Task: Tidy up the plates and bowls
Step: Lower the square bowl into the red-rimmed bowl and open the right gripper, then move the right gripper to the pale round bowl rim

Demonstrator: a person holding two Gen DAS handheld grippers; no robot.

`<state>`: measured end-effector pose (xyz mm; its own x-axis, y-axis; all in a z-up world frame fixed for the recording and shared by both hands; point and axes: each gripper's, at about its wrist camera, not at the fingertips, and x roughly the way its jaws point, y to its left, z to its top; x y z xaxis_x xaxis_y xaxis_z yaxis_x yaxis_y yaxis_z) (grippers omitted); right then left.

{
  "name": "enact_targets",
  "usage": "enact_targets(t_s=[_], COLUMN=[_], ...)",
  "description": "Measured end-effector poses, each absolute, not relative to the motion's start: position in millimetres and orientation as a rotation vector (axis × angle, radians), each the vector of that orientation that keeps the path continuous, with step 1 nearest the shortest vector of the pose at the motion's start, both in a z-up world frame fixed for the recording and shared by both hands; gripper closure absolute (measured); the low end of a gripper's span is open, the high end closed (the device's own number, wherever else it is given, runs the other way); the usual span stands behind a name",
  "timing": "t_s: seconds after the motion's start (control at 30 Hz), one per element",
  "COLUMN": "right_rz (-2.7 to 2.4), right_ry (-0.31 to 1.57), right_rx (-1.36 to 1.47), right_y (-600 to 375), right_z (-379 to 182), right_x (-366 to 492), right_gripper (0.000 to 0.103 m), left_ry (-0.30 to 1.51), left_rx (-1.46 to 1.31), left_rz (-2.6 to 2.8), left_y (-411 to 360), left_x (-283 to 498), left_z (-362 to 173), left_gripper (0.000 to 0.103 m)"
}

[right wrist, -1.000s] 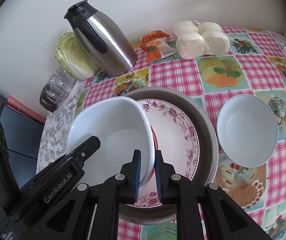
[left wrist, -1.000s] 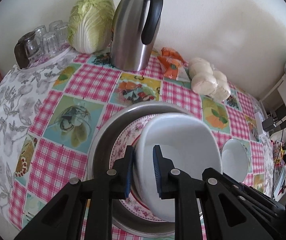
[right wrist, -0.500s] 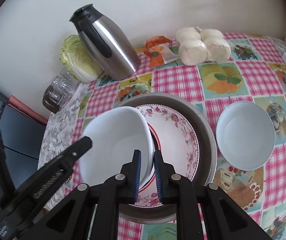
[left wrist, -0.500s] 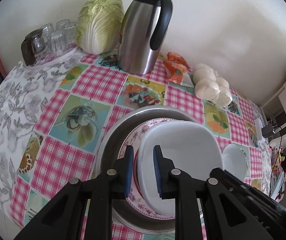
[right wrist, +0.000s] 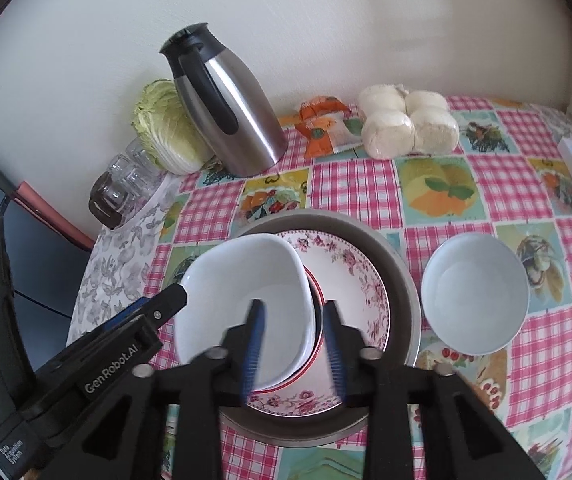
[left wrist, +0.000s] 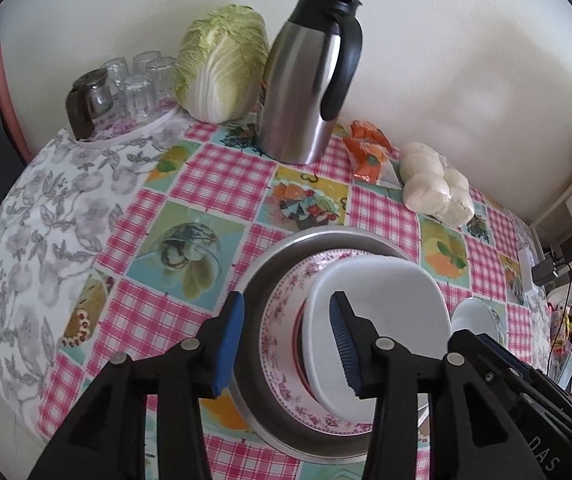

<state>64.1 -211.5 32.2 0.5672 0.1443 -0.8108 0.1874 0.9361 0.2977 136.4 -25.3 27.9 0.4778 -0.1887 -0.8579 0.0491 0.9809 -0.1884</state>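
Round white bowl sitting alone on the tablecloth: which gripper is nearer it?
Right. The right gripper is over the metal tray beside the round white bowl; the left gripper straddles the squarish bowl's far rim.

A: What is the right gripper [right wrist: 293, 344] doing?
B: Its jaws are opening around the rim of the white square bowl [right wrist: 241, 308], which is sitting on the floral plate [right wrist: 350, 280] in the metal basin [right wrist: 402, 280]

A: And beside it?
B: A round white bowl [right wrist: 474, 294] is lying just right of the basin

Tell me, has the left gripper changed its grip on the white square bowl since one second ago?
Yes. The left gripper was clamped on the white square bowl's rim; now its jaws are opening, both pads apart from the rim.
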Motion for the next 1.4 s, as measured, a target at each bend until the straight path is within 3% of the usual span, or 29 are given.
enact_targets(t_s=[0.1,0.17,0.47,0.73,0.83,1.4], right_rz=[-0.04,-0.05,-0.064,-0.063,-0.071,-0.189], right_ry=[0.957,0.94,0.891,0.879,0.883,0.715], right_rx=[0.344,0.321,0.251,0.241,0.239,0.402], right_y=[-209,-208,-205,-209,-213,-323], right_z=[37,41,51,52,51,77], right_x=[62,61,57,54,53,14], right_gripper=[0.057,0.041,0.027,0.01,0.001,0.0], left_ry=[1.051,1.043,1.028,1.021,1.012,0.832], left_rx=[-0.141,-0.138,-0.097,-0.085,-0.12,-0.125], left_rz=[-0.118,-0.103,-0.036,0.02,0.051,-0.072], left_y=[-21,-18,-12,-10,-6,-60], left_x=[135,135,135,134,134,123], left_z=[33,35,37,35,36,76], left_gripper=[0.041,0.037,0.019,0.019,0.004,0.001])
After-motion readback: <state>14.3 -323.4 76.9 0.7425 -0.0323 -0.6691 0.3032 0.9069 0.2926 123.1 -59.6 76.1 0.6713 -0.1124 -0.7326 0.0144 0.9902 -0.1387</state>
